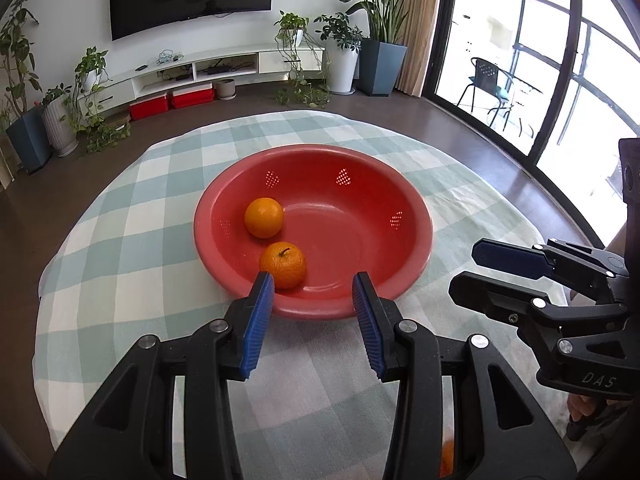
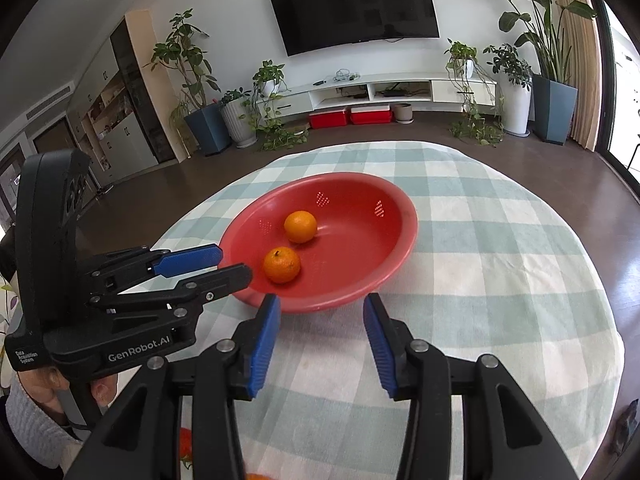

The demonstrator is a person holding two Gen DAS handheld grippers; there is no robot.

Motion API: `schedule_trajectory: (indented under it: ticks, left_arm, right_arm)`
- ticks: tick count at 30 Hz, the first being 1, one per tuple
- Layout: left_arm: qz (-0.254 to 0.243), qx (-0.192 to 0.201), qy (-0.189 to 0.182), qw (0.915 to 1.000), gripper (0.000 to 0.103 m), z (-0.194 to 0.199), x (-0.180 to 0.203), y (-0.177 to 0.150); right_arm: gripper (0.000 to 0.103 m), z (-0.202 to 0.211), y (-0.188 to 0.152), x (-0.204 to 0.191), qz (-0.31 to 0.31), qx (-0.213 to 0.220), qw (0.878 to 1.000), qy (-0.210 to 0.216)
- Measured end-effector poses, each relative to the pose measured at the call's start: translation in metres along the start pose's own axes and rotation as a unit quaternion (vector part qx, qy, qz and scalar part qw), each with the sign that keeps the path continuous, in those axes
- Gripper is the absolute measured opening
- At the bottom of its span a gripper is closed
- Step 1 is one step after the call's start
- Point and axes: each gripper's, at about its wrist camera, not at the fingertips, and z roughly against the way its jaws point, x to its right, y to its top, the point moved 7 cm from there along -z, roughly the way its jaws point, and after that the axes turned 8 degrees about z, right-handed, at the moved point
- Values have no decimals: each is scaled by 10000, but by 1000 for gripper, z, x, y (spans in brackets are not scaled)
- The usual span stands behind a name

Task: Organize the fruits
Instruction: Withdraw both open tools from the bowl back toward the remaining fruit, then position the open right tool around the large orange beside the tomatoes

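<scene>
Item: red bowl [image 1: 408, 208] on a checked cloth [image 1: 120, 240] over the counter. Contents: two oranges, one with a stem [image 1: 282, 265] by the near wall, one smooth [image 1: 264, 217] just behind it, close but whether touching cannot be told. More orange fruit shows as slivers at the bottom edge of both wrist views, under the tools, not yet in the bowl.

Left gripper [image 1: 313, 280]: fingers apart, nothing between them, poised at the bowl's near rim. Right gripper [image 2: 322, 300]: fingers apart and empty, just short of the rim; also seen beside the left one [image 1: 472, 270].

Risks, as judged: the remaining fruit sits nearly out of sight below the fingers, so a reach could nudge and roll it off the counter. A finger catching the rim could tip the light bowl or drag the cloth.
</scene>
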Motion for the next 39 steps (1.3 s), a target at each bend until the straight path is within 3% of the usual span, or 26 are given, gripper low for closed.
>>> schedule_trajectory:
  ticks: [17,39]
  left_arm:
    - [-44,5,53,10000,47,43,20,-56]
    - [57,-212,80,9997,47,83,1,-127]
  right_arm:
    - [51,26,-67,-32,26,-106,9999,122]
    - [51,45,-102,-60,490,-141,9987,20]
